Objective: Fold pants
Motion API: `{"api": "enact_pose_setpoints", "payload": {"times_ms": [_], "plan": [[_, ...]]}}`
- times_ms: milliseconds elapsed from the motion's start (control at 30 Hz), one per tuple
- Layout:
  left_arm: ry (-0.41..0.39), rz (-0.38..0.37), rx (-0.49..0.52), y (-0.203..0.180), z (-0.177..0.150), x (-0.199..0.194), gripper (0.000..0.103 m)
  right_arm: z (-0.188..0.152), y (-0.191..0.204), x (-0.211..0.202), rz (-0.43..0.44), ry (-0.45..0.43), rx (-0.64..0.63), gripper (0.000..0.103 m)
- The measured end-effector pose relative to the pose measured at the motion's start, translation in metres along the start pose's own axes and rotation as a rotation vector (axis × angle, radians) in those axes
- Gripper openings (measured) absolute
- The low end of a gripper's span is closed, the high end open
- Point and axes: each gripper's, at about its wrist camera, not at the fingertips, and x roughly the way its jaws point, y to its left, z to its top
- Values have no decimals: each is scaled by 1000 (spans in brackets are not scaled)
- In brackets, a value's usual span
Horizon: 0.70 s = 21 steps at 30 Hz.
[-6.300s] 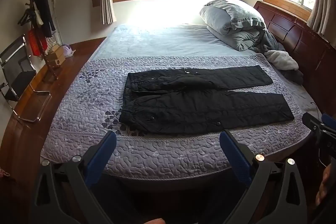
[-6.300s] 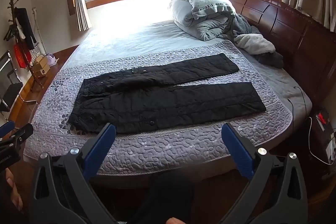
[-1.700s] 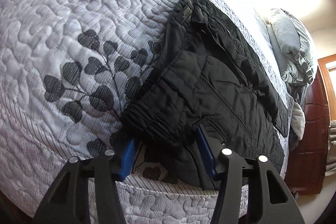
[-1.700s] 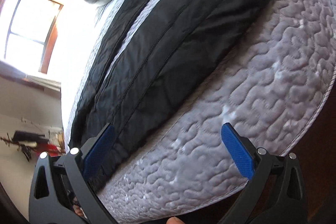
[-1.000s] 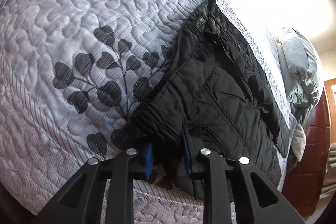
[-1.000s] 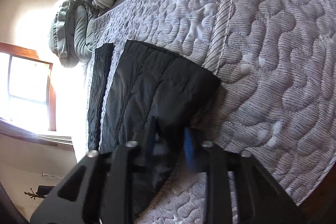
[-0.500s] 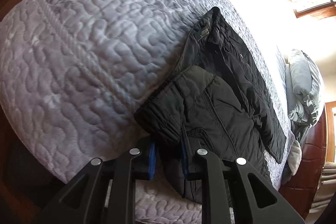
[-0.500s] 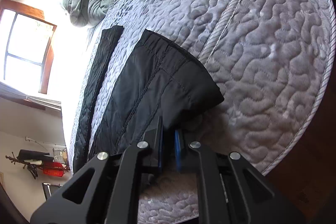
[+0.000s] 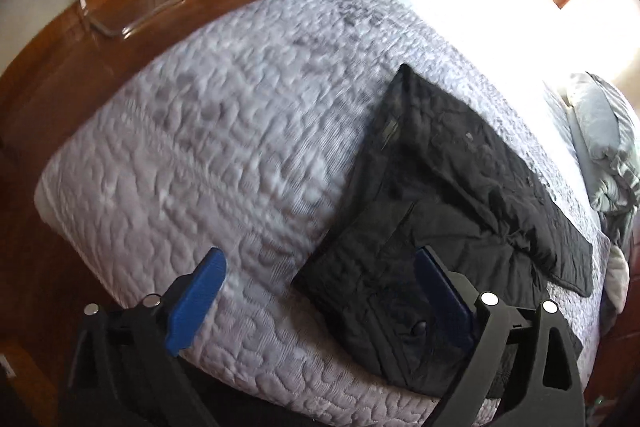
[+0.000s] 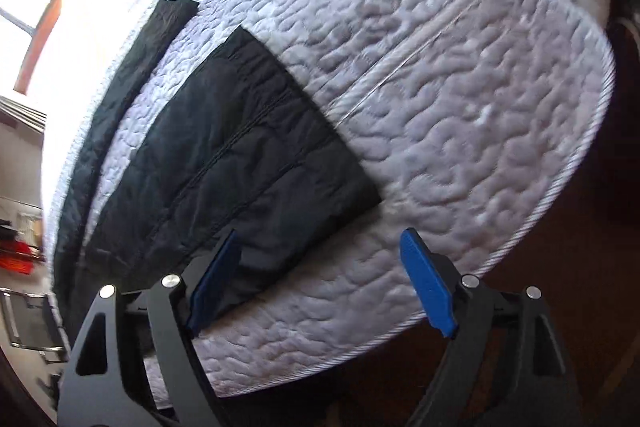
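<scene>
Quilt [image 9: 208, 155] pattern motion-blurred; pants [image 10: 240, 163] waist end cut off at right-wrist frame edge.

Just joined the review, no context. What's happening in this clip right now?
A person with a handheld gripper in each hand is folding black pants spread on a quilted bed. The left gripper, over the waistband end, and the right gripper, over the hem of the near leg, have just been opening. Both are now open, nothing pinched. The legs lie apart, no fold made yet.
</scene>
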Motion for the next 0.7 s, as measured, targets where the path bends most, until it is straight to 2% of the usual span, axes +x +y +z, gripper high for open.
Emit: {"api": "enact_pose_setpoints", "payload": {"times_ms": [67, 133, 167, 300, 500, 567, 700], "plan": [[3, -51, 77, -13, 42, 2, 99, 19, 7, -19, 14, -32, -43, 81], [36, -106, 165, -40, 83, 16, 99, 46, 25, -31, 118, -48, -71, 88], [63, -132, 205, -53, 103, 30, 99, 59, 40, -33, 167, -46, -85, 92], [198, -192, 254, -93, 162, 103, 99, 110, 117, -14, 271, 1, -167, 92], [278, -144, 245, -98, 199, 195, 99, 169, 216, 41, 268, 80, -293, 92], [288, -165, 242, -97, 206, 215, 99, 188, 240, 55, 280, 85, -319, 92], [366, -226, 288, -107, 204, 241, 97, 224, 277, 82, 291, 97, -356, 92]]}}
